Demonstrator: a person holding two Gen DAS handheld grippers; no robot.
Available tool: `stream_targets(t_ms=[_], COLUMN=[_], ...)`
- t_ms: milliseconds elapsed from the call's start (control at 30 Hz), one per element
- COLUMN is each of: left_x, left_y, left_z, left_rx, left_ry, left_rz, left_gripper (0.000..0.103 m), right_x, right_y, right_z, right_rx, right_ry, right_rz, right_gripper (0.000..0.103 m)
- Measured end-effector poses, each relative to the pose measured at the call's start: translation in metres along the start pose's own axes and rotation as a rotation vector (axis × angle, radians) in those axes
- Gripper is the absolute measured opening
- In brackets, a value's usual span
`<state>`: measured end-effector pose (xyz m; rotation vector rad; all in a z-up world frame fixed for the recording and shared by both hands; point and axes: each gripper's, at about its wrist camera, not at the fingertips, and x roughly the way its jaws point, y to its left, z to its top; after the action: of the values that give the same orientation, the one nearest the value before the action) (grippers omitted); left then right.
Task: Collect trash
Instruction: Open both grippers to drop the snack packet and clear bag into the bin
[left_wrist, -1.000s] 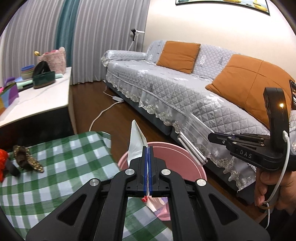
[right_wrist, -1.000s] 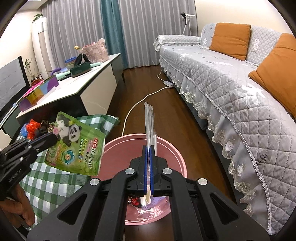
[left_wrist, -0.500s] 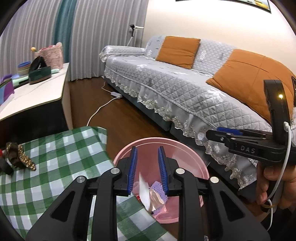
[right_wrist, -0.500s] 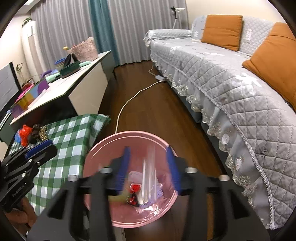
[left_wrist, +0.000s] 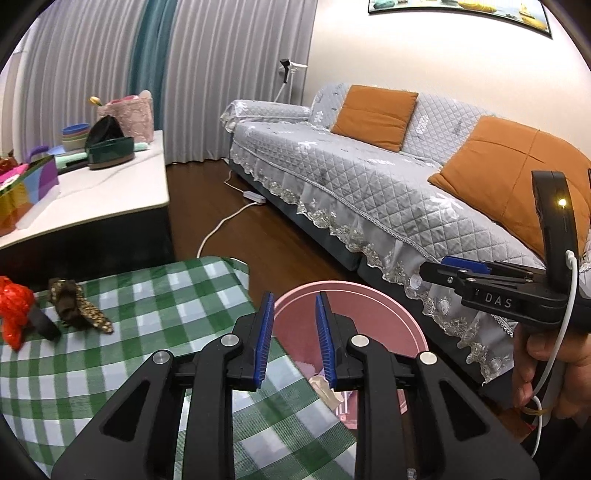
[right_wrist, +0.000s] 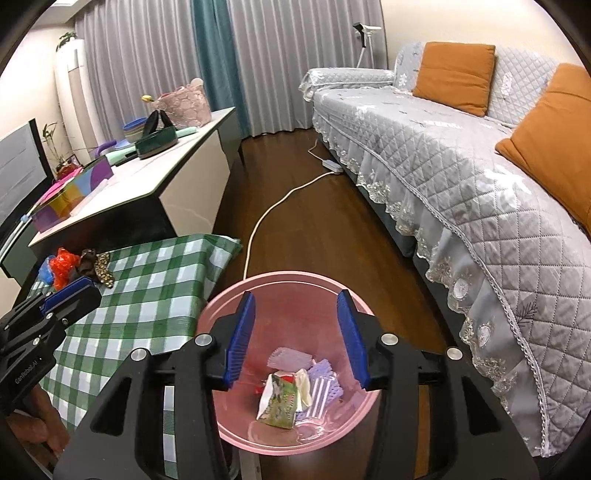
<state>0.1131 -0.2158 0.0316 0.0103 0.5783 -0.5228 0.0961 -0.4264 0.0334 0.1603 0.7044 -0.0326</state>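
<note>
Trash first: the wrappers (right_wrist: 282, 397) lie in the bottom of the pink bin (right_wrist: 236, 293), a green printed packet on top, pale and lilac scraps beside it; the bin stands on the floor, just beside the corner of the checked tablecloth (right_wrist: 147, 295) and near the sofa (right_wrist: 461, 177).

My right gripper (right_wrist: 297, 339) hangs over the bin mouth, jaws moderately wide, nothing between them; they have just been opening. My left gripper (left_wrist: 291, 332) sits over the cloth's edge and the bin rim, jaws narrower but parted, also empty and just opened.

I judge the drop step done for both hands; the next step is another pick-up.

What remains on the cloth: a red crinkled thing (left_wrist: 13, 314) and a brown patterned thing (left_wrist: 74, 310) at the far left; whether these are trash or keepsakes I can't quite tell from this warped view.

Next move, as I see it: swing the left gripper over to those items, come down onto one, close on it; keep the right clear of the bin rim.
</note>
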Motion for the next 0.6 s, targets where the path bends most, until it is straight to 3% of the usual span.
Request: stream_targets(t_ms=[600], left_x=[-0.052], left_y=[0.047], left_z=[-0.002], left_rx=[-0.038], left_ry=[-0.046], left_rz=[0.095], left_gripper=[0.023], right_x=[-0.003], right_y=[0.066], right_z=[0.012], right_rx=[-0.051], right_ry=[-0.020], right_rz=[0.080], right_gripper=[0.047])
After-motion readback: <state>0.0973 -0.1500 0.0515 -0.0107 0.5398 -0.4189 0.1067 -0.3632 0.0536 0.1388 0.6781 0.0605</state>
